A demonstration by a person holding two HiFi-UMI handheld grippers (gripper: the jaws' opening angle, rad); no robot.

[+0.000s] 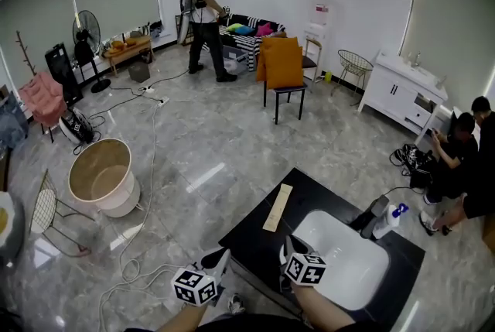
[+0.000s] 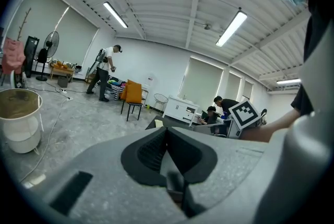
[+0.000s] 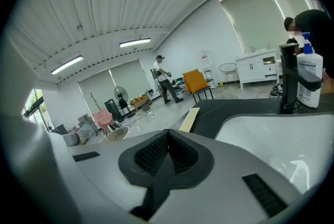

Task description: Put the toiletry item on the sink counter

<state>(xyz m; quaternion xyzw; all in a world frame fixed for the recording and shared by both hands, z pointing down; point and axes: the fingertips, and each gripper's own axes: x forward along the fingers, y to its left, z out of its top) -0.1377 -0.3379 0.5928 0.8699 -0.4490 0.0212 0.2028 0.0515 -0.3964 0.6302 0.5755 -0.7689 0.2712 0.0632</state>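
At the near edge of the glossy black worktop (image 1: 255,236), hovering low with the left gripper (image 2: 167,133) and the right gripper (image 3: 168,137), each with jaws pressed together on nothing. Upright on the far right of that worktop, just beside the black tap (image 1: 372,215) behind the white rounded basin (image 1: 340,261): a white pump bottle with a blue top (image 1: 390,219), seemingly the toiletry item. Lying flat toward the far left edge: a long pale tan strip (image 1: 278,207), maybe a carton, hard to tell. Likely trouble from here: knocking the tall narrow bottle into the basin by swinging a shut gripper past it; pinching the pump head rather than the body and tipping it; nudging the strip off the nearby edge. Hard and slick by the look, so little forgiveness for a slide. Beyond, grey marbled floor (image 1: 232,137) with trailing cables (image 1: 147,160), a beige round tub (image 1: 100,177), an orange chair (image 1: 283,66), a white cabinet (image 1: 402,89), one person standing far off (image 1: 206,17), others crouched at the right (image 1: 456,160).
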